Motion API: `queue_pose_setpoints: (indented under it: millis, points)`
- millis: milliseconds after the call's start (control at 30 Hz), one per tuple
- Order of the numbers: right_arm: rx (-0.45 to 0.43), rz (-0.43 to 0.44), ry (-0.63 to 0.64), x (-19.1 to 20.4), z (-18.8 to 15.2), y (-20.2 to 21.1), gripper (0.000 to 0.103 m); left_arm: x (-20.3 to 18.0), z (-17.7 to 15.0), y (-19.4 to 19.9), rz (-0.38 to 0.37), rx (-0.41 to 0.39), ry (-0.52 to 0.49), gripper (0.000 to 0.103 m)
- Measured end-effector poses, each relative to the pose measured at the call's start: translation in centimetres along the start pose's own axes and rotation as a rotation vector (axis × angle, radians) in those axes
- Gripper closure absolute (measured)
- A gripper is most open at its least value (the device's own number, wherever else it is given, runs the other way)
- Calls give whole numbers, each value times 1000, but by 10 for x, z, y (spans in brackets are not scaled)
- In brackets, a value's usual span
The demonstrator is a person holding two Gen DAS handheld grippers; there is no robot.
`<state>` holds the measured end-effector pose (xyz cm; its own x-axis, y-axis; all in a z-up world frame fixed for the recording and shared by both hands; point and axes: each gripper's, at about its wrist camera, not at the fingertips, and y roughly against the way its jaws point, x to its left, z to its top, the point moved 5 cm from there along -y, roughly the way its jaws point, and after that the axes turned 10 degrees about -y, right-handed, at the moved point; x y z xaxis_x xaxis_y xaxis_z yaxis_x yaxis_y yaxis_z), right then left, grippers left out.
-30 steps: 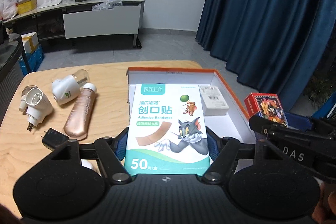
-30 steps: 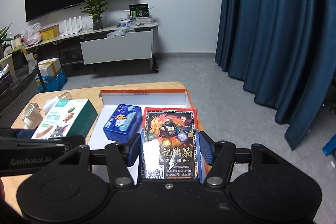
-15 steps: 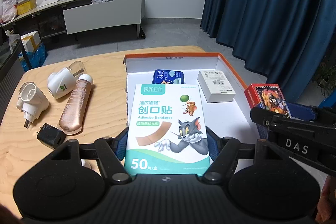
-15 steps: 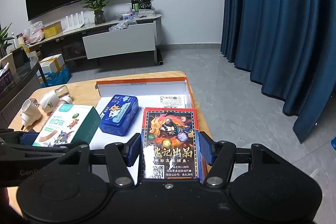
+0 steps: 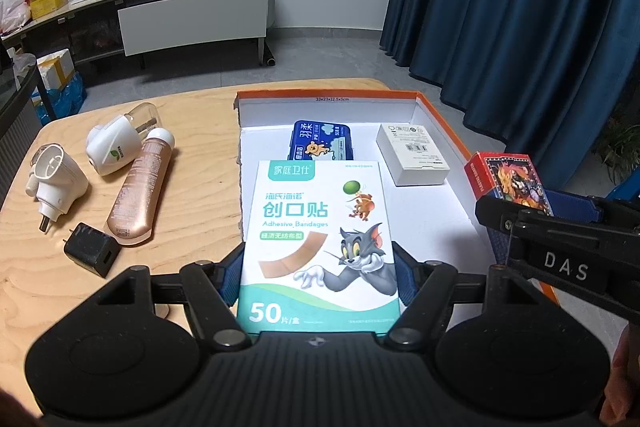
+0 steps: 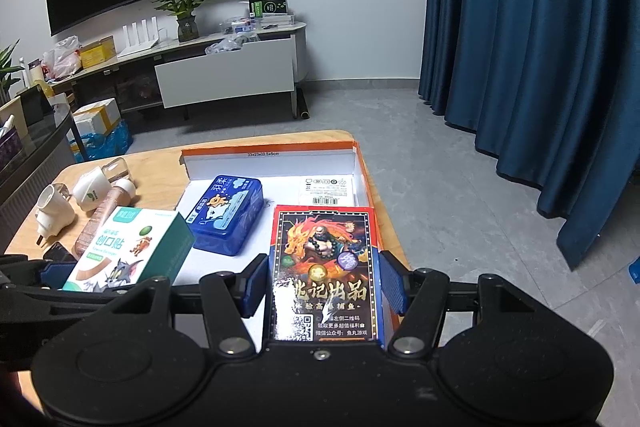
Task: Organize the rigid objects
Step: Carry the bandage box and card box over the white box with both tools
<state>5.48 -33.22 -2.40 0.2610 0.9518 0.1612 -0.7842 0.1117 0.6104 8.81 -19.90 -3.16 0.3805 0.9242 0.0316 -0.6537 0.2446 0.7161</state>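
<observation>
My left gripper is shut on a white and teal adhesive bandage box, held above the near-left part of an open white box with an orange rim. My right gripper is shut on a red and blue card box over that box's right side. Inside the orange-rimmed box lie a blue tin and a small white carton. The right wrist view shows the bandage box at lower left, beside the blue tin.
On the wooden table, left of the orange-rimmed box, lie two white plug-in devices, a bronze tube and a black charger. A blue curtain hangs at the right. A TV cabinet stands across the floor.
Both views have shifted slightly, so the blue tin now shows beyond the bandage box in the left wrist view. Both grippers still hold their boxes.
</observation>
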Motion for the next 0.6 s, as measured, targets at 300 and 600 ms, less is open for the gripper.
queue_pose_setpoints:
  millis: [300,600]
  points:
    - [3,-3,10,5,-1,2,32,3,-2,3,-10,-5,16,31]
    - [-7,1,22,9,1,6,32,6,-3,7,-15,-16,26,31]
